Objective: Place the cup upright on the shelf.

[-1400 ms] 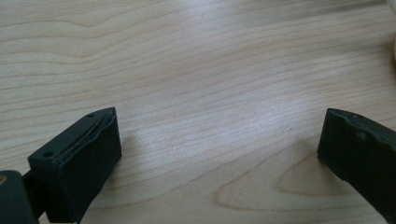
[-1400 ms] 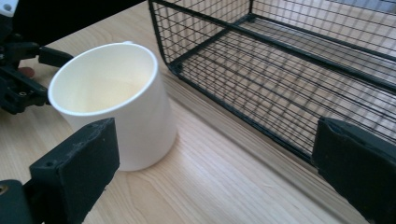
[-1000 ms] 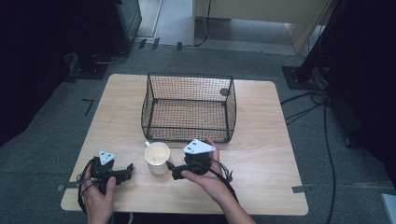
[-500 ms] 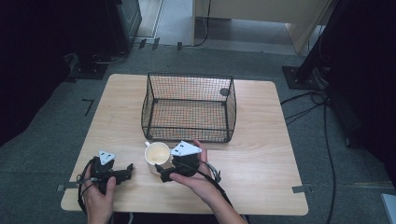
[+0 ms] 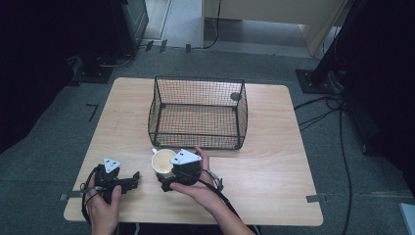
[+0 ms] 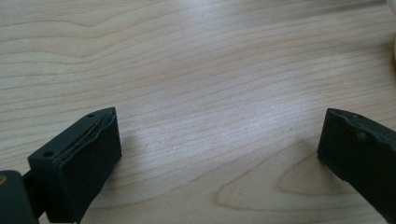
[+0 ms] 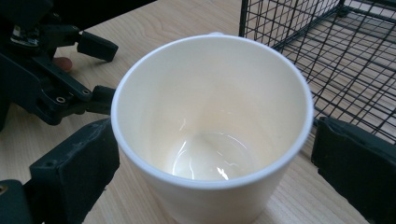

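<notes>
Between the spread jaws of the right gripper point(image 7: 210, 154) stood an upright, empty white cup point(image 7: 212, 121), jaws flanking it, contact not discernible. Beside it, the left gripper point(image 6: 219, 154) rested wide open over bare tabletop point(image 6: 196, 70), with a wire basket point(image 5: 198, 112) just behind the cup.

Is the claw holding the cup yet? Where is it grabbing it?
Not clearly. The right gripper has its jaws on either side of the cup, around its body. Whether they touch cannot be told. The left gripper holds nothing.

A lab or test room. A lone wooden table point(image 5: 274, 161) stands on grey carpet point(image 5: 58, 122). Beyond the right gripper point(image 5: 169, 182), cables point(image 5: 337, 112) and black stands point(image 5: 323, 73).
</notes>
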A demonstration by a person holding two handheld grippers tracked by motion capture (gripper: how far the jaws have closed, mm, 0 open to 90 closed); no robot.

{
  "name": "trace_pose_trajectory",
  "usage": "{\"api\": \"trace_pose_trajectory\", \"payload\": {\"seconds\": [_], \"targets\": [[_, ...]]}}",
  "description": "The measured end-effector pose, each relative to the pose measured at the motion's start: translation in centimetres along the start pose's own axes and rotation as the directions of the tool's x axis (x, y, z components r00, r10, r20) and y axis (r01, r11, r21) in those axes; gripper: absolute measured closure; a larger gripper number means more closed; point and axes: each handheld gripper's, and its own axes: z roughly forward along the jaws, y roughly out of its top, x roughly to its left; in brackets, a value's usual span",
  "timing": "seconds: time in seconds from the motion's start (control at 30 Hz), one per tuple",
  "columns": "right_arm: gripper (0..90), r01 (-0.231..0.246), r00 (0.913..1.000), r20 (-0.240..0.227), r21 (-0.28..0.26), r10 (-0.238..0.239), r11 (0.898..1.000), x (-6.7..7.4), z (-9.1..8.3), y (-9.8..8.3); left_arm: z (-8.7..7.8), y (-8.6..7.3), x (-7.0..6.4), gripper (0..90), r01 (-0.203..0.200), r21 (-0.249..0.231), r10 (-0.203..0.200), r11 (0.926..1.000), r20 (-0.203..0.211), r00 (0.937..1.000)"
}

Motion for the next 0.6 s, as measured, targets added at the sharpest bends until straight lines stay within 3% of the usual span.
{"api": "trace_pose_trajectory", "payload": {"seconds": [0.33, 0.6], "targets": [[3.3, 0.021, 0.9990, 0.041, -0.003, -0.021, 1.000, 0.3, 1.7, -0.4, 0.0, 0.0, 0.0, 0.0, 0.000, 0.000, 0.000, 1.0000, 0.000, 1.0000], [7.7, 0.023, 0.9988, 0.042, -0.008, -0.023, 1.000, 0.6, 2.7, -0.7, 0.0, 0.0, 0.0, 0.0, -0.001, 0.000, 0.001, 1.0000, 0.000, 1.0000]]}}
